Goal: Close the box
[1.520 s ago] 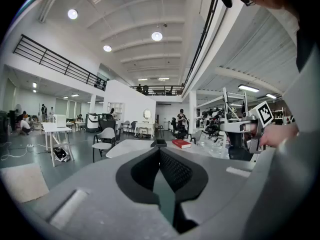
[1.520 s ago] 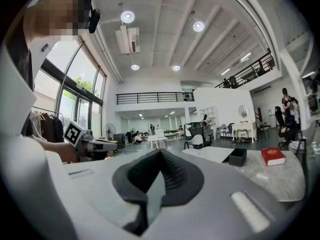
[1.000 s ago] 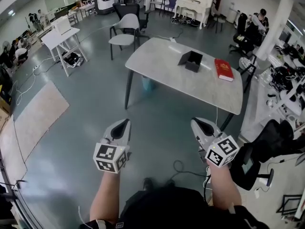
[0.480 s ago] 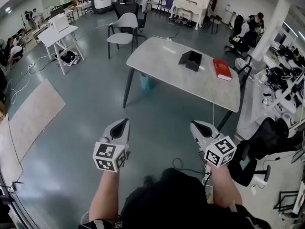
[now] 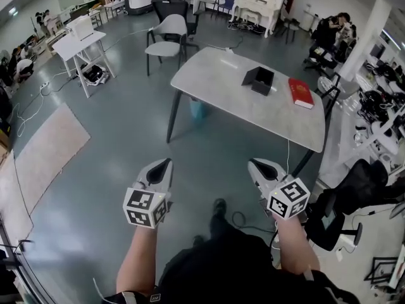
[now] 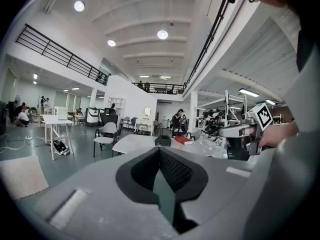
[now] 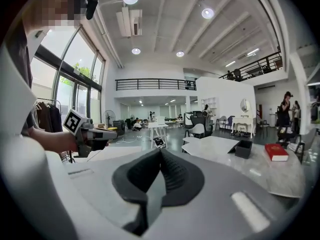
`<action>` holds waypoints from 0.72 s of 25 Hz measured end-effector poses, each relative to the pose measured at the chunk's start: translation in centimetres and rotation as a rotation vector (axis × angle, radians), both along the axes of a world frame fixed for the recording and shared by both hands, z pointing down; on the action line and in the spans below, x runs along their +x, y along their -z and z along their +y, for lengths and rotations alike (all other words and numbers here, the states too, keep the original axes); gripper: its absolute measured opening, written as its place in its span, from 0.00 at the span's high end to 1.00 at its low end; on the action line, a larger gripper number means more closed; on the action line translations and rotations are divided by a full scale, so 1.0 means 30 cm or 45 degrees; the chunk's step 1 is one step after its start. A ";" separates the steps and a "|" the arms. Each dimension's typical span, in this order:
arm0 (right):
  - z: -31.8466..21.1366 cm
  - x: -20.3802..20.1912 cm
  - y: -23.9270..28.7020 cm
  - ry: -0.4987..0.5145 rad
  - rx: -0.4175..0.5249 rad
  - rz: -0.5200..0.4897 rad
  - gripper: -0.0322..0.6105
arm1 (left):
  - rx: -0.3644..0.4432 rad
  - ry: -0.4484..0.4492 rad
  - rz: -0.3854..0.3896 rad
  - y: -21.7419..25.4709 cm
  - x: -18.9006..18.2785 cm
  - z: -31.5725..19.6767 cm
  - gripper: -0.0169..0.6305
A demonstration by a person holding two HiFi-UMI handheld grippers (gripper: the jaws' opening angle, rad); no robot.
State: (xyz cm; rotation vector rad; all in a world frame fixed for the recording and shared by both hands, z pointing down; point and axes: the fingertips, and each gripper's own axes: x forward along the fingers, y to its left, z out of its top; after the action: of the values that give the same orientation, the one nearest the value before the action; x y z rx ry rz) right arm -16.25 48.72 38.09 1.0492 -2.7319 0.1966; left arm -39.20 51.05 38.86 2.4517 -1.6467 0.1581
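Head view, looking steeply down. Left gripper (image 5: 166, 161) and right gripper (image 5: 252, 164) are held side by side over the grey floor (image 5: 114, 189), well apart from each other, both pointing toward the far table (image 5: 221, 97). Each one carries its marker cube at the near end, with a bare forearm behind it.

Left claw: in the left gripper view the two dark pads meet along one line, with no gap and nothing caught between them. It is closed and empty.

Right claw: the right gripper view gives the same reading. The pads are pressed together at the tip, with nothing held.

The box (image 5: 259, 80) is small and black and sits on the far-right part of the pale tabletop, well apart from both grippers. It is open: the inside shows dark, and the lid stands tilted up on its left side, seen best in the right gripper view. Neither claw touches it.

A red book (image 5: 301, 92) lies flat just right of the box, a little apart from it.

Surroundings: a grey chair (image 5: 168, 31) stands beyond the table's far-left corner. A small white table (image 5: 77, 42) stands far left. A beige rug (image 5: 47, 145) lies on the floor at left. A black office chair (image 5: 354, 185) is at right, near the table's right end.

Each gripper view shows the other gripper off to the side, gripped in a hand.
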 end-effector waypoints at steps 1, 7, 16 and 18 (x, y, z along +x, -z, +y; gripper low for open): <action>-0.030 0.008 -0.008 0.002 -0.007 -0.006 0.95 | -0.006 -0.002 -0.005 -0.005 0.010 -0.027 0.98; -0.240 0.059 -0.083 0.005 -0.066 -0.033 0.95 | -0.059 -0.010 -0.029 -0.041 0.068 -0.233 0.98; -0.680 0.210 -0.168 0.007 -0.144 -0.072 0.95 | -0.137 -0.051 -0.033 -0.083 0.261 -0.681 0.98; -0.776 0.246 -0.172 0.010 -0.152 -0.087 0.95 | -0.148 -0.055 -0.049 -0.082 0.303 -0.772 0.98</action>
State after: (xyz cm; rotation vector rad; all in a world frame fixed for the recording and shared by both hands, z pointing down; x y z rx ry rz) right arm -8.86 25.43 43.25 1.0169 -2.7451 0.3967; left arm -30.11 27.87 41.33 2.4120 -1.5539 0.2999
